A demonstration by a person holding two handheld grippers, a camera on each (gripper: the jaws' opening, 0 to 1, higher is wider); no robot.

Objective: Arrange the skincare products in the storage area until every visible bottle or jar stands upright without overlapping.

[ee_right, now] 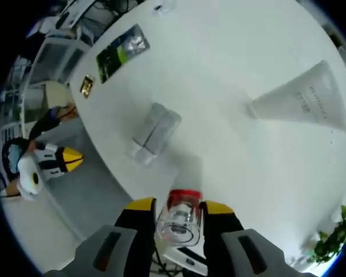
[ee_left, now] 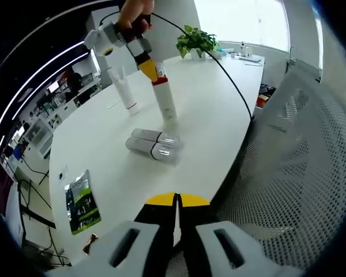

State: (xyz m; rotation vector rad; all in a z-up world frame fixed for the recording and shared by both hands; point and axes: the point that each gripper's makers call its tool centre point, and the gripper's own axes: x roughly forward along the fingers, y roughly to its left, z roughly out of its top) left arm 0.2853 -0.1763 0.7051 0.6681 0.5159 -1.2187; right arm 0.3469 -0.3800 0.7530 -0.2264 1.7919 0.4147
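Right gripper [ee_right: 179, 216] jaws pinch a red-banded tube [ee_left: 164, 101] upright — two bottles [ee_left: 154, 144] lie at its 6 o'clock. Left gripper [ee_left: 177, 202] jaws pressed together.

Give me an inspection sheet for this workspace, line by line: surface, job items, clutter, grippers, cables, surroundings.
Surface: white table, mostly bare.
Job's things: red-banded bottle upright, clear cap held from above; white tube standing on its cap; two grey bottles lying side by side, touching.
Clutter: green packet and a small brown wrapper near the table edge; potted plant and small items at the far end.
Grippers: right hand-held gripper shut on the red-banded bottle's cap; left hand-held gripper shut, holding nothing.
Cables: black cable running from the right hand-held gripper across the table.
Surroundings: white mesh chair, bright windows, office shelving.
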